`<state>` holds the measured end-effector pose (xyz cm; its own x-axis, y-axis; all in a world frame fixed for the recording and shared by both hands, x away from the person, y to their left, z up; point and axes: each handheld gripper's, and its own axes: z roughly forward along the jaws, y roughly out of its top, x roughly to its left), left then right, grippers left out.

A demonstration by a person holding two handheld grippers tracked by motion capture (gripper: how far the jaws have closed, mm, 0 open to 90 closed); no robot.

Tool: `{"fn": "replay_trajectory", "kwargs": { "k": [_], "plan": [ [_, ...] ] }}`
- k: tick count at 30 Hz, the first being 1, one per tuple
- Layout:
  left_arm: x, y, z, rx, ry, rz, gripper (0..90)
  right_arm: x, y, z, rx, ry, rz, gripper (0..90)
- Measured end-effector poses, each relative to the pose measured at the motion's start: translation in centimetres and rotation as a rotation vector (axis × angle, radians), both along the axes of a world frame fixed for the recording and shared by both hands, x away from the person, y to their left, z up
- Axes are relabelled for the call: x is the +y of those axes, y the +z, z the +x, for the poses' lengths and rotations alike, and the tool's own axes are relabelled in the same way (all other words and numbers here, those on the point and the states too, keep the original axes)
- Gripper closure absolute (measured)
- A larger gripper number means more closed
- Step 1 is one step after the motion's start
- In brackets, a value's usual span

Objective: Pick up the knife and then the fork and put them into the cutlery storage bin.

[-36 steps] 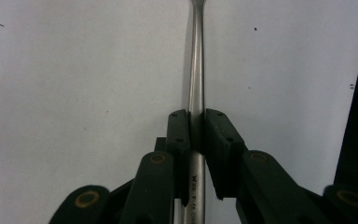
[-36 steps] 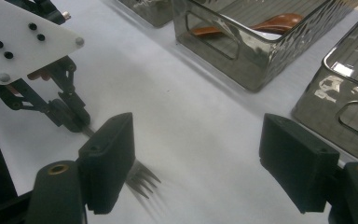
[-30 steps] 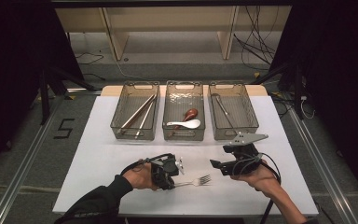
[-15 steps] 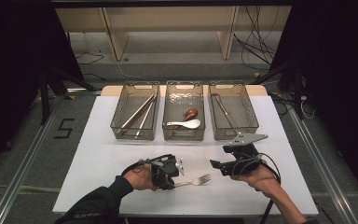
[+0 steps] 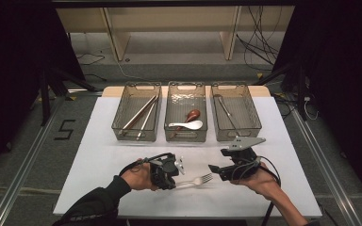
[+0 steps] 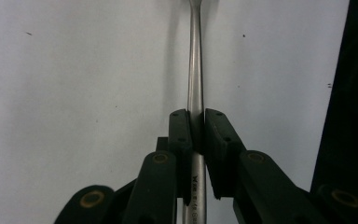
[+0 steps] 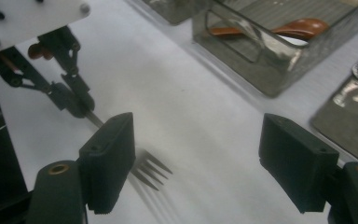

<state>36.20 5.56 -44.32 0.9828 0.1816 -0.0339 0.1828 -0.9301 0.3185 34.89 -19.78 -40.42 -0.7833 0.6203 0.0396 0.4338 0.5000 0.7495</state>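
A metal fork (image 5: 197, 180) lies level just above the white table near its front edge, tines pointing right. My left gripper (image 5: 175, 182) is shut on its handle; in the left gripper view the two pads clamp the shaft (image 6: 195, 70) at the gripper (image 6: 196, 128). My right gripper (image 5: 215, 172) stands open just right of the tines, pointing left at them. In the right gripper view the fork's tines (image 7: 151, 170) sit by the left pad of that gripper (image 7: 198, 149), with nothing between the pads, and the left gripper (image 7: 77, 105) holds the handle beyond.
Three clear trays stand in a row at the back. The left tray (image 5: 120, 126) holds chopsticks (image 5: 139, 115), the middle tray (image 5: 169, 106) a white spoon (image 5: 187, 125) and a brown spoon (image 5: 192, 114), the right tray (image 5: 253, 115) a metal utensil (image 5: 225, 109). White tabletop (image 5: 99, 160) spreads around.
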Motion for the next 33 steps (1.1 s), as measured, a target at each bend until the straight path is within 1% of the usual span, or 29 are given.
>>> {"fn": "replay_trajectory", "kwargs": {
  "k": [5,11,14,16,18,19,22,23,24,27,30,31,33],
  "plan": [
    [-0.2,1.1,-0.5,-0.016,-0.029,-0.006,81.0,1.4,-0.3,-0.7,-0.022,0.098,-0.034,27.8],
    [-0.6,1.8,-1.1,-0.032,-0.057,-0.011,81.0,3.3,-0.7,-1.5,-0.022,0.213,-0.082,30.7],
    [-0.8,1.9,-1.2,-0.036,-0.066,-0.004,81.0,4.3,-1.1,-2.0,-0.02,0.253,-0.119,32.6],
    [-0.8,1.9,-1.3,-0.041,-0.07,-0.005,80.9,4.7,-1.4,-2.1,-0.025,0.298,-0.153,34.1],
    [-0.9,2.0,-1.5,-0.04,-0.081,-0.002,81.0,5.2,-1.7,-2.2,-0.021,0.321,-0.18,35.4],
    [-1.0,2.0,-1.5,-0.041,-0.082,-0.002,81.0,5.5,-1.8,-2.3,-0.013,0.321,-0.179,36.2],
    [-1.1,2.2,-1.6,-0.042,-0.092,0.001,81.0,5.8,-2.2,-2.3,-0.004,0.33,-0.207,38.8],
    [-1.1,2.2,-1.7,-0.042,-0.091,-0.001,81.0,5.9,-2.4,-2.3,0.0,0.331,-0.207,40.0],
    [-1.1,2.2,-1.7,-0.041,-0.09,-0.004,81.0,5.9,-2.5,-2.3,0.015,0.331,-0.207,41.4],
    [-1.2,2.3,-1.8,-0.044,-0.092,-0.009,80.9,6.1,-2.7,-2.2,0.03,0.34,-0.216,44.0],
    [-1.3,2.3,-1.9,-0.047,-0.091,-0.011,80.9,6.3,-3.0,-2.3,0.033,0.352,-0.222,46.8],
    [-1.3,2.3,-2.0,-0.046,-0.083,-0.019,80.9,6.4,-3.0,-2.3,0.036,0.355,-0.227,48.0],
    [-1.3,2.5,-2.1,-0.045,-0.095,-0.013,80.9,6.6,-3.2,-2.4,0.041,0.358,-0.229,50.4]
  ]
}}
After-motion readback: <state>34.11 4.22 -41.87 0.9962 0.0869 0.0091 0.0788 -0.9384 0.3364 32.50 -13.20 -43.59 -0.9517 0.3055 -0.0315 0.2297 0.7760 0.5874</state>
